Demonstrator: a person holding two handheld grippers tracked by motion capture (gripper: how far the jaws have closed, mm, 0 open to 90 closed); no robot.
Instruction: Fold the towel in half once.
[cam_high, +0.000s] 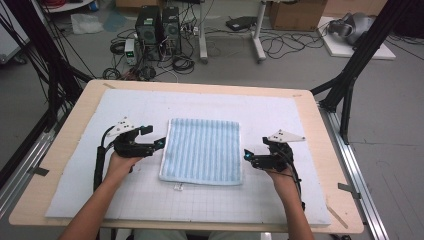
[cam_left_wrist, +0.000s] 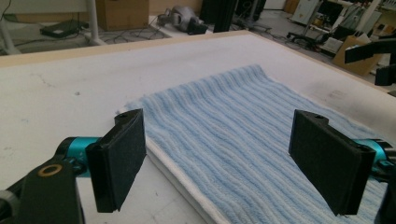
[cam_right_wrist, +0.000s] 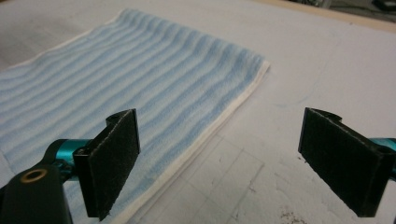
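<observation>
The folded light-blue striped terry towel (cam_high: 203, 151) lay flat mid-desk between the released left hand-held gripper (cam_high: 159, 143) and released right hand-held gripper (cam_high: 246, 155); a shallow pinch risked lifting only its top layer.

High view looks down from above; both gripper views skim low and close, sharing the blue striped terry towel (cam_high: 202, 151).

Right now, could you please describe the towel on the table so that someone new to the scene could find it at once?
On the wooden table lies a white gridded mat, and the towel lies flat at its middle, between the left gripper and the right gripper. It is the only pale blue thing there, ribbed with stripes and edged in white.
</observation>
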